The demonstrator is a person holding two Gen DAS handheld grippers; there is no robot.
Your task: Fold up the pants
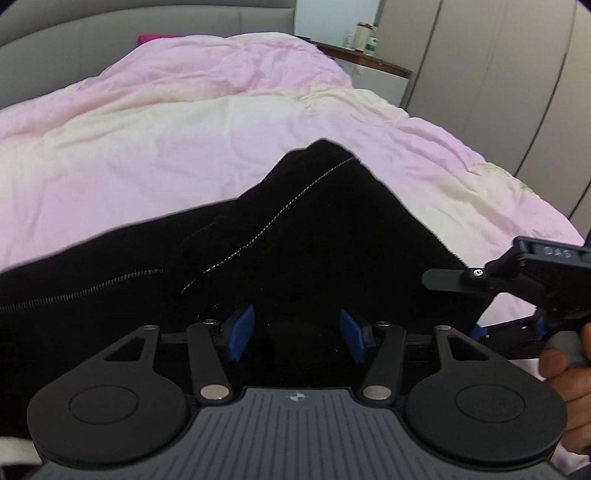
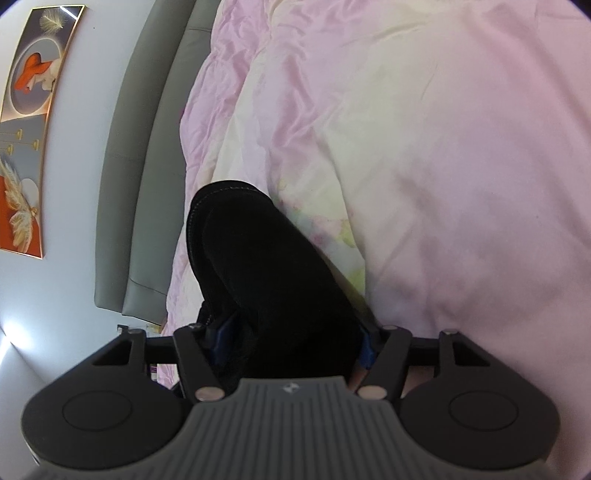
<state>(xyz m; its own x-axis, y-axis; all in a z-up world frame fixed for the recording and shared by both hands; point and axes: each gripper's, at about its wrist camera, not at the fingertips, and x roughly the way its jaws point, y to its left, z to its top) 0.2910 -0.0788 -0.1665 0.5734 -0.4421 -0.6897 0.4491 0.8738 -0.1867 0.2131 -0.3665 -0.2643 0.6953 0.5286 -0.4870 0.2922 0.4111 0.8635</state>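
Note:
Black pants (image 1: pixel 314 229) with pale stitched seams lie on a pink and cream duvet (image 1: pixel 184 140). In the left wrist view my left gripper (image 1: pixel 295 334) has its blue pads (image 1: pixel 240 328) set apart, with black cloth between and under them. My right gripper (image 1: pixel 509 328) shows at the right edge, at the pants' edge, held by a hand. In the right wrist view my right gripper (image 2: pixel 291 339) has a thick bunch of the pants (image 2: pixel 266 266) between its blue pads, which press its sides. The cloth runs forward over the duvet (image 2: pixel 443 147).
A grey padded headboard (image 1: pixel 110 33) stands at the far end of the bed. A nightstand (image 1: pixel 369 70) with bottles is at the back right, next to beige wardrobe doors (image 1: pixel 498 92). A framed picture (image 2: pixel 29 129) hangs on the wall.

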